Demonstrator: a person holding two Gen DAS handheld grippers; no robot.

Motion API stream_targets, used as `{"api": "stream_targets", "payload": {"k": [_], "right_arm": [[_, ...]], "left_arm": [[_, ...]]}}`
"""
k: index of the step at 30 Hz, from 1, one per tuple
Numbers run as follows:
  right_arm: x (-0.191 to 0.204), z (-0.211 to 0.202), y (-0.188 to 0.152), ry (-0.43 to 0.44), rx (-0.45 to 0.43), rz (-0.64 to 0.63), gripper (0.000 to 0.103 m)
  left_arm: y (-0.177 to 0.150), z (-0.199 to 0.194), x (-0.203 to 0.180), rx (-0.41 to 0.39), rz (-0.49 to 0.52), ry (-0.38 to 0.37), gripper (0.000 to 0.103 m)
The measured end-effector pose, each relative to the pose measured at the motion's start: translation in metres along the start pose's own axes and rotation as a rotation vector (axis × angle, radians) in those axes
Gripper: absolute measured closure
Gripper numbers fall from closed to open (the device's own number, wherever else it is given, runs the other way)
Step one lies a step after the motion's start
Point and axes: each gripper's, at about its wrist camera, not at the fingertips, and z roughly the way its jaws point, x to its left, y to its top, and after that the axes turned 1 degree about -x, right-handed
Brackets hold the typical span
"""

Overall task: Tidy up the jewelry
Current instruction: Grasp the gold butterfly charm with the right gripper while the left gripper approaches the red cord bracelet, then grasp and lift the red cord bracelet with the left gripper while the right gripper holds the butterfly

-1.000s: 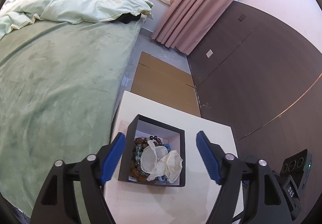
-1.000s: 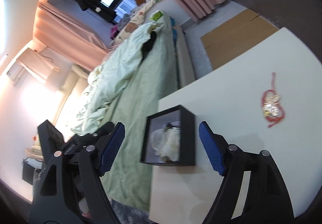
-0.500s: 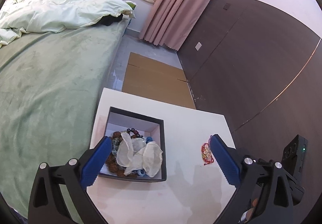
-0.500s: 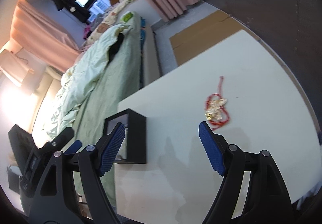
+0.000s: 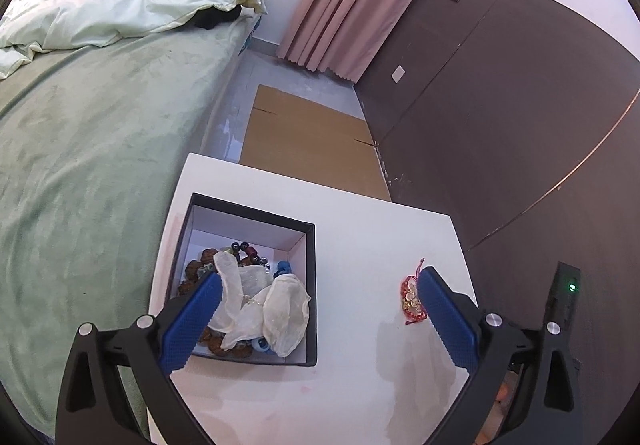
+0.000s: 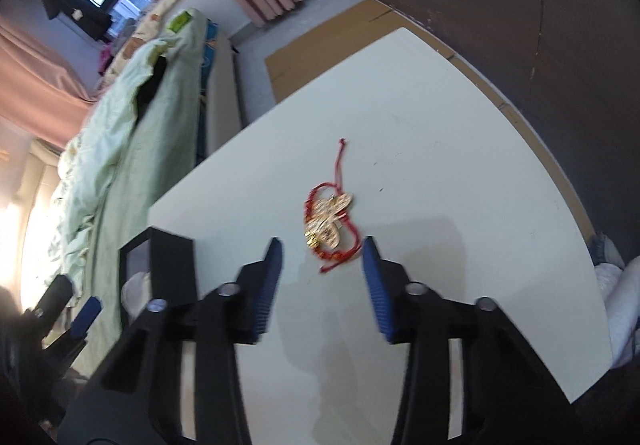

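One black box (image 5: pixel 311 285) – beads (image 5: pixel 244 248), white pouches (image 5: pixel 280 311) inside

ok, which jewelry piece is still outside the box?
The red cord bracelet with gold charm, lying alone on the white table; the others sit in the black box.

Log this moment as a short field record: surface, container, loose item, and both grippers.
surface: white table beside a bed
container: open black box holding beads and crumpled white wrapping
loose item: red cord bracelet with gold charm, on the table, outside the box
left gripper: wide open, above the box, holding nothing
right gripper: jaws have just been closing, bracelet just ahead between them, pads not touching it
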Motion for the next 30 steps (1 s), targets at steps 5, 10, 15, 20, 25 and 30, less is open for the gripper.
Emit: {"api": "stream_targets", "payload": {"k": [5,10,15,20,25,30], "right_arm": [[0.006,0.023,0.008,-0.045,0.026,-0.014,0.086],[0.011,0.034,0.011,-0.075,0.034,-0.031,0.091],[0.017,0.042,0.014,-0.097,0.048,-0.063,0.097],[0.014,0.039,0.014,-0.122,0.036,-0.057,0.101],[0.005,0.027,0.02,-0.058,0.021,0.001,0.101],[-0.012,0.013,0.03,-0.009,0.001,0.08,0.101]], "left_arm": [[0.004,0.008,-0.001,0.006,0.001,0.008,0.008],[0.008,0.016,0.0,0.013,-0.014,0.013,0.008],[0.011,0.025,-0.003,0.021,-0.018,0.017,0.008],[0.011,0.03,-0.016,0.002,0.01,0.024,0.008],[0.008,0.039,-0.035,-0.005,0.064,0.02,0.008],[-0.001,0.056,-0.061,0.019,0.159,0.021,0.008]]}}
